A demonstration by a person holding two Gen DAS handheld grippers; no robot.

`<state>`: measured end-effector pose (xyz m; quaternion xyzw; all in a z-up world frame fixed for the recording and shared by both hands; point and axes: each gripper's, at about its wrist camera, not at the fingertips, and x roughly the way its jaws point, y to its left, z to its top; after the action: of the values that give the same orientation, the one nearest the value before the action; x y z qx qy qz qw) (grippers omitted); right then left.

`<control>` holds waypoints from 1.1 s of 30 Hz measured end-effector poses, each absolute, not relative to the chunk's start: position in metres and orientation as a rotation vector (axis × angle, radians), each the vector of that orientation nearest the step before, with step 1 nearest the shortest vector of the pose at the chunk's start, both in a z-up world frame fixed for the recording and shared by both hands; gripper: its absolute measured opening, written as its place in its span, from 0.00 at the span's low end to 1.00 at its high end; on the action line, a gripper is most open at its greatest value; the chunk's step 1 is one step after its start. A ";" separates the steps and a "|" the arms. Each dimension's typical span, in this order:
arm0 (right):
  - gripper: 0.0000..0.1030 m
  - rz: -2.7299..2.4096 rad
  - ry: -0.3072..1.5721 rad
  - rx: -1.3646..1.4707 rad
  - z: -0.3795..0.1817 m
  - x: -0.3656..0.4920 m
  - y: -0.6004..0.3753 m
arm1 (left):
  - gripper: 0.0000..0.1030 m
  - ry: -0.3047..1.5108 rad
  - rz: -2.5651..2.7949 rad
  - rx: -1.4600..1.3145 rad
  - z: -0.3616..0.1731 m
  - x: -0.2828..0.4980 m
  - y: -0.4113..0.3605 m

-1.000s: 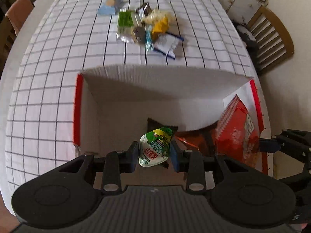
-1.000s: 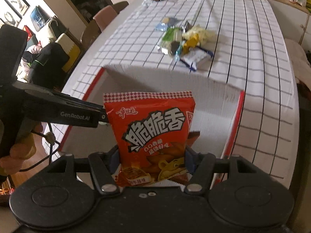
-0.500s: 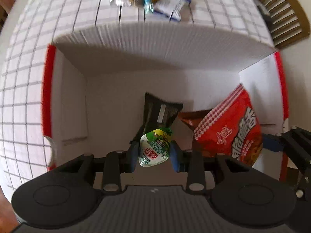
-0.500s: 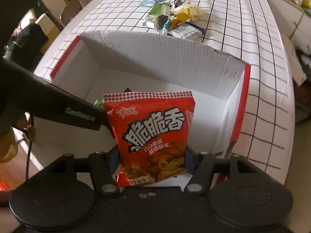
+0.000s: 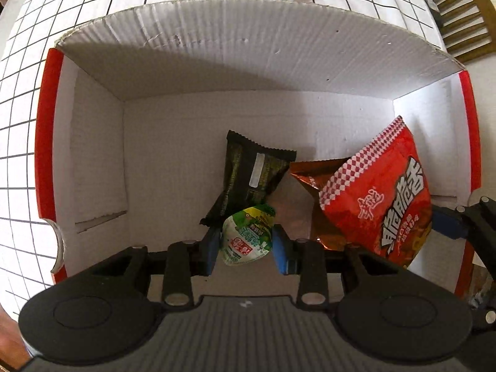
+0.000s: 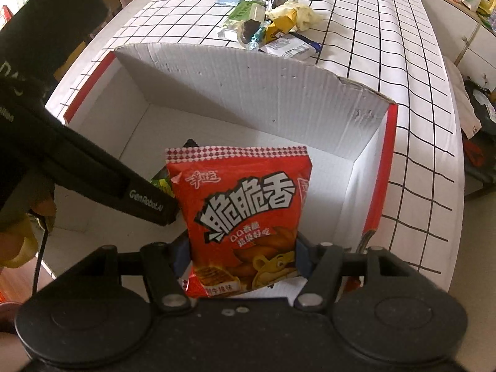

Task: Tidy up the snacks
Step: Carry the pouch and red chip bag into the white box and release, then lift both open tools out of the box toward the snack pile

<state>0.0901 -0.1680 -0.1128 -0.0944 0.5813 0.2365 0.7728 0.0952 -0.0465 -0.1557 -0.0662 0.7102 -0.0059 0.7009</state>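
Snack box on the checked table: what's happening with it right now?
A person is packing snacks into the white cardboard box with two tools. The left hand-held gripper holds a small green jelly cup low inside the box, above a dark packet and a brown packet lying on its floor. The right hand-held gripper holds a red snack bag upright over the box. More snacks wait in a pile on the table beyond.
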 end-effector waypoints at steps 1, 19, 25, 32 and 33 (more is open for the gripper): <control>0.63 0.514 1.261 -0.199 -0.112 0.090 -0.169 | 0.35 1.579 -0.016 -0.146 -0.155 0.095 -0.047; 0.79 0.544 1.165 -0.083 -0.071 0.096 -0.191 | 0.61 1.425 -0.027 -0.141 -0.103 0.087 -0.035; 0.83 0.553 1.103 -0.037 -0.047 0.105 -0.198 | 0.68 1.323 -0.034 -0.137 -0.076 0.086 -0.031; 0.89 0.557 1.028 -0.011 -0.022 0.117 -0.201 | 0.75 1.175 -0.019 -0.145 -0.042 0.089 -0.016; 0.89 0.556 1.020 -0.010 -0.019 0.119 -0.200 | 0.76 1.153 -0.016 -0.144 -0.038 0.090 -0.013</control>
<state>0.1189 -0.2005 -0.0190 -0.0049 0.4817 0.2625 0.8361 0.0901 -0.0128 -0.0383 -0.0681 0.5444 -0.0075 0.8360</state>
